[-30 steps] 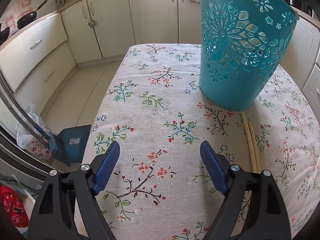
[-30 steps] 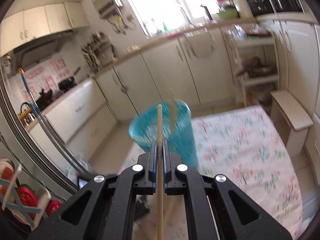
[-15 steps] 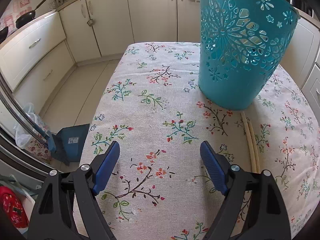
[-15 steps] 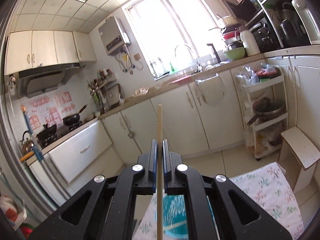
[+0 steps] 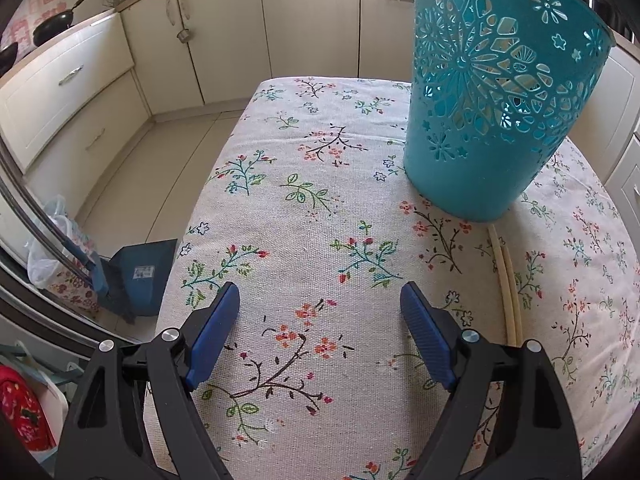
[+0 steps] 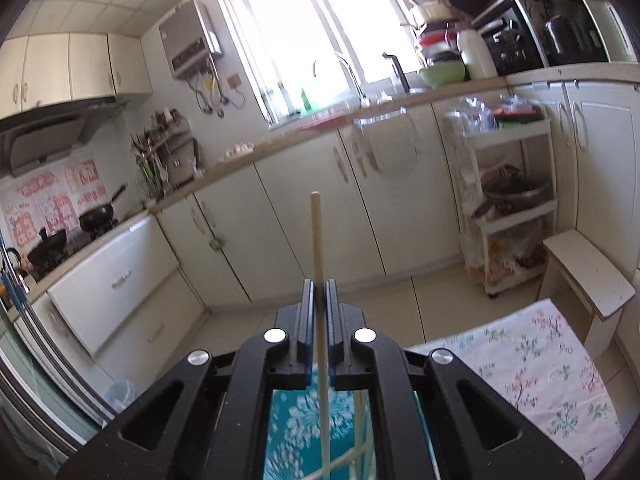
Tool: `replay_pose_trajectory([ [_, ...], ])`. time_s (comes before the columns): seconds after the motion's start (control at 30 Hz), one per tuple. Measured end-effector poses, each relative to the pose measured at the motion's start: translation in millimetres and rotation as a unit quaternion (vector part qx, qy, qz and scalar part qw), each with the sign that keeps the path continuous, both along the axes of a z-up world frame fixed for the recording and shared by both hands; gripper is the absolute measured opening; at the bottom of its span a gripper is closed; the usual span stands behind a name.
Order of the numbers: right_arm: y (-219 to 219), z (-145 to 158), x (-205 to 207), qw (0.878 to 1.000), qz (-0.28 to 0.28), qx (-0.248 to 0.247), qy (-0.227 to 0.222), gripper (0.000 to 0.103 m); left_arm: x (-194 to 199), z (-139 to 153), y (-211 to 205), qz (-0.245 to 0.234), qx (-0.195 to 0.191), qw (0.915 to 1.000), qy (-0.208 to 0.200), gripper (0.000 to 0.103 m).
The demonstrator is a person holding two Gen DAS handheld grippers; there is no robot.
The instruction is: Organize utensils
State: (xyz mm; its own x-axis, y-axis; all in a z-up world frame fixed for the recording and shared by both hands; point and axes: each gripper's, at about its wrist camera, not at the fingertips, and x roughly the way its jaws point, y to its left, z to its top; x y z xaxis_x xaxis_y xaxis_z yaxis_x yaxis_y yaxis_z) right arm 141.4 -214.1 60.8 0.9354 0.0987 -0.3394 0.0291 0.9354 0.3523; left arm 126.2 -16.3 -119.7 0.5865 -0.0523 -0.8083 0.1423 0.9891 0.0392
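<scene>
Above the basket: right gripper (image 6: 319, 292) clamped on a chopstick (image 6: 318, 248), pointing lower than half a second ago; basket (image 6: 316, 432) interior now visible below.
Left gripper (image 5: 320, 312): jaws wide apart over the cloth (image 5: 280, 240), unchanged.
Basket (image 5: 496, 92): upright on the cloth.
Beside the basket: two chopsticks (image 5: 508, 288) lying on the cloth.

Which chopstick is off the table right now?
The chopstick clamped in the right hand-held gripper, above the teal basket; the other two chopsticks lie on the tablecloth.
</scene>
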Motion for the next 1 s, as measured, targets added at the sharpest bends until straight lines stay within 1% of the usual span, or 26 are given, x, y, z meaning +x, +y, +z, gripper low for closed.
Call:
replay_pose_trajectory([
  [0.13,10,-12,-29,0.999,0.029,-0.024,0.015,0.006,1,-1,2,0.004,-0.006,1.0,0.004,0.079],
  [0.23,13,-16,-57,0.998,0.04,-0.037,0.013,0.008,1,-1,4,0.006,-0.009,0.9999,0.004,0.079],
  [0.3,13,-18,-77,0.998,0.044,-0.04,0.012,0.014,1,0,5,0.007,-0.012,0.9999,0.004,0.079],
  [0.37,11,-22,-102,0.998,0.043,-0.045,0.014,0.015,0,-1,7,0.009,-0.016,0.9998,0.003,0.079],
  [0.4,10,-24,-109,0.998,0.042,-0.046,0.016,0.016,0,-1,7,0.01,-0.018,0.9998,0.002,0.079],
  [0.47,7,-32,-129,0.998,0.039,-0.047,0.027,0.016,-1,0,10,0.013,-0.022,0.9997,0.0,0.079],
  [0.53,6,-45,-144,0.997,0.039,-0.048,0.049,0.016,-2,0,12,0.017,-0.026,0.9995,-0.003,0.079],
  [0.6,5,-60,-154,0.996,0.038,-0.042,0.073,0.016,-4,1,13,0.02,-0.028,0.9994,-0.006,0.079],
  [0.67,7,-81,-163,0.993,0.043,-0.04,0.106,0.016,-5,2,15,0.022,-0.03,0.9993,-0.009,0.079],
  [0.73,11,-103,-168,0.988,0.05,-0.039,0.139,0.016,-6,3,15,0.025,-0.03,0.9992,-0.011,0.079],
  [0.8,16,-116,-168,0.985,0.059,-0.035,0.161,0.016,-7,2,16,0.026,-0.031,0.9991,-0.011,0.079],
  [0.87,20,-127,-166,0.981,0.067,-0.034,0.177,0.016,-7,2,17,0.026,-0.033,0.9991,-0.009,0.079],
  [1.0,24,-138,-159,0.978,0.074,-0.032,0.192,0.016,-5,1,17,0.026,-0.036,0.999,-0.004,0.079],
])
